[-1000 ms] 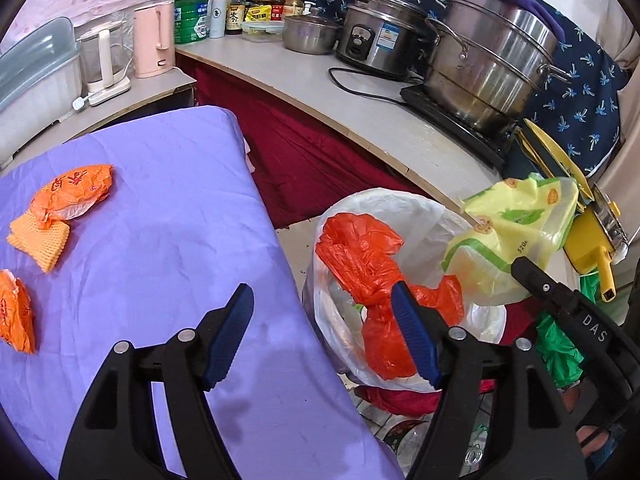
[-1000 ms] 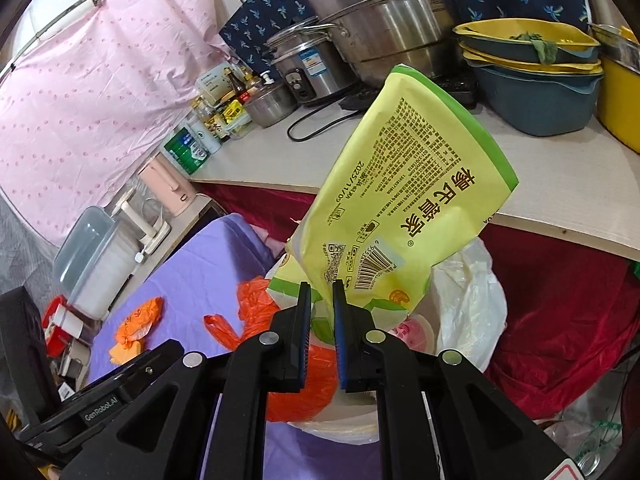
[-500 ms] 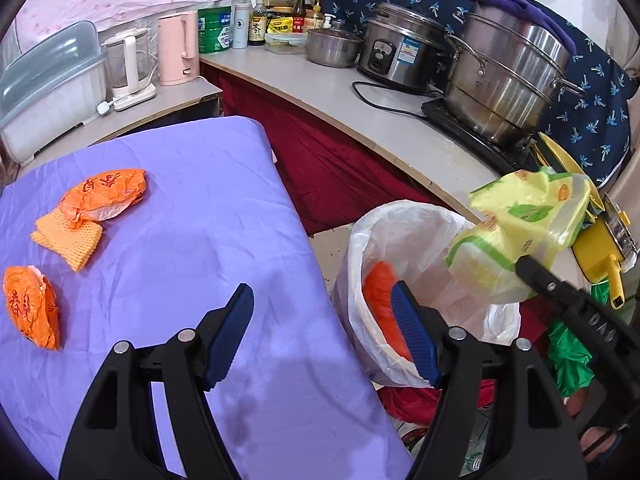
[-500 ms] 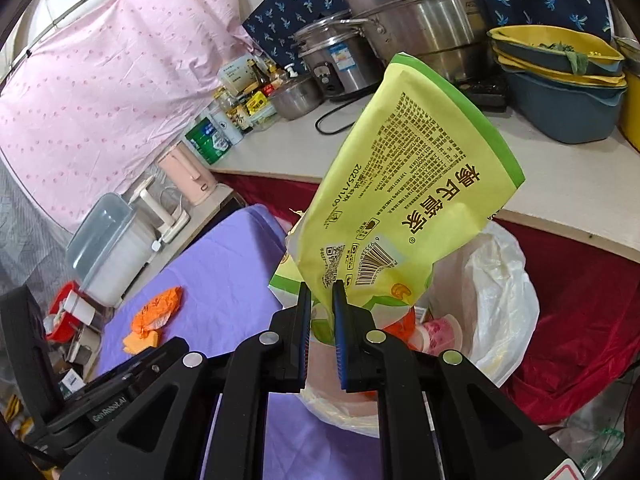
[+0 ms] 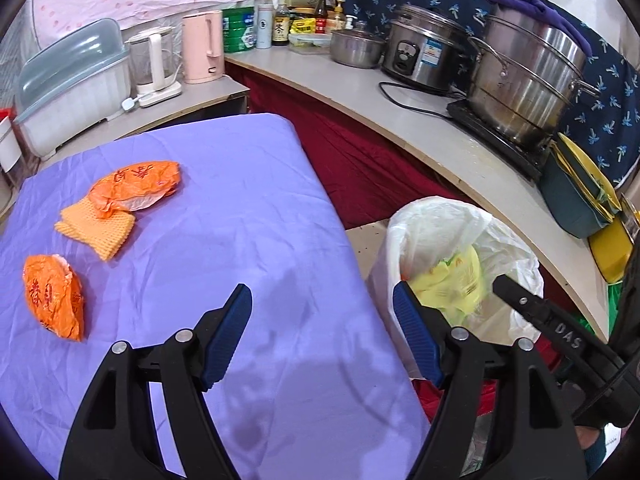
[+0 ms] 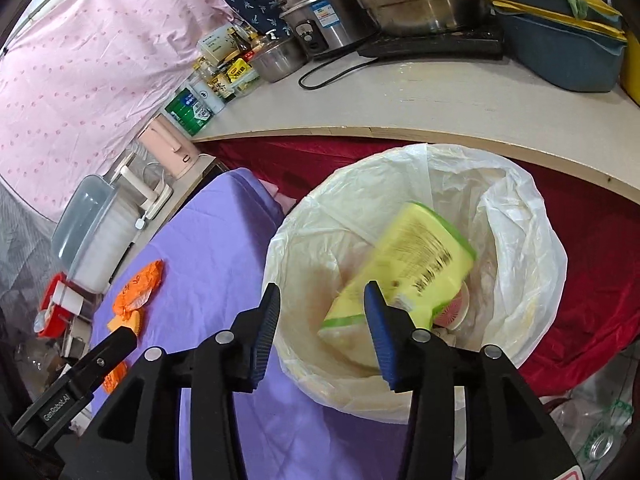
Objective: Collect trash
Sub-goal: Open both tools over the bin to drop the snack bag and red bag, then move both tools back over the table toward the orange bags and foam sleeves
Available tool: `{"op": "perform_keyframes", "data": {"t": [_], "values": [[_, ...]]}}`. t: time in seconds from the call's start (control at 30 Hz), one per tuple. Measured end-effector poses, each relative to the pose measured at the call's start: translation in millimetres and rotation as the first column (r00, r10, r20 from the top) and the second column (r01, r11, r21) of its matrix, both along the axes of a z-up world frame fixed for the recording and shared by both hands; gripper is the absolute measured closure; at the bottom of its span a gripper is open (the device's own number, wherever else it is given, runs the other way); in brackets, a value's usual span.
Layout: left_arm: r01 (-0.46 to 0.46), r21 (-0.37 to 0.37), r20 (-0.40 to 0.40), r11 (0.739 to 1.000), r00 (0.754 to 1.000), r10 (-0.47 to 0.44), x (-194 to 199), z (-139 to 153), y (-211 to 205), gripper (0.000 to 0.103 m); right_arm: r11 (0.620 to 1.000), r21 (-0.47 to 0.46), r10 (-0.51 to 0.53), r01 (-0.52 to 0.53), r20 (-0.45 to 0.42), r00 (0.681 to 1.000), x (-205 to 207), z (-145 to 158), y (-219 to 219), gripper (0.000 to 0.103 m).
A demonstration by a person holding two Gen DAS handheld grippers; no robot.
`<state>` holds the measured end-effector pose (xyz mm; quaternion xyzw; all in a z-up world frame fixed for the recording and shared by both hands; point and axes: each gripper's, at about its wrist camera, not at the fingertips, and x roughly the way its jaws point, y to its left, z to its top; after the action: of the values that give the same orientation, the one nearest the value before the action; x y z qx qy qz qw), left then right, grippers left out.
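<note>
My right tongs (image 6: 320,328) have just been opening, nothing between them: yellow packet (image 6: 408,264) drops into bin bag (image 6: 520,216). Left tongs (image 5: 322,336) wide, empty, over desk (image 5: 248,208) for orange wrappers (image 5: 136,186).

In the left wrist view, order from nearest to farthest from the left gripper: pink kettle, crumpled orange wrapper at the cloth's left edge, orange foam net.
1. Crumpled orange wrapper, lower left of the left gripper.
2. Orange foam net, farther up the purple cloth.
3. Pink kettle, back on the counter.

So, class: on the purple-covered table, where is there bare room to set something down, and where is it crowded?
Free: the purple cloth between the orange wrappers and the edge beside the white bin bag, and the near part under the left gripper. Crowded: the left side, with wrappers and foam net.
</note>
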<state>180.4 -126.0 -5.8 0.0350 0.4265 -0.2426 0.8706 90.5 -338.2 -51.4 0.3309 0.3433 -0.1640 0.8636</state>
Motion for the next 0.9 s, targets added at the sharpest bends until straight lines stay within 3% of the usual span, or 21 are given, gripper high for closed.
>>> {"op": "perform_keyframes", "data": {"t": [0.47, 0.9], "values": [[-0.045, -0.004, 0.022, 0.999, 0.999, 0.045, 2, 7, 32, 0.029, 0.997, -0.052, 0.061, -0.058, 0.058, 0.996, 15, 38, 36, 0.054], [-0.189, -0.015, -0.007, 0.982, 0.982, 0.189, 24, 1, 112, 0.028, 0.974, -0.084, 0.216, -0.212, 0.041, 0.976, 56, 46, 113, 0.054]]}}
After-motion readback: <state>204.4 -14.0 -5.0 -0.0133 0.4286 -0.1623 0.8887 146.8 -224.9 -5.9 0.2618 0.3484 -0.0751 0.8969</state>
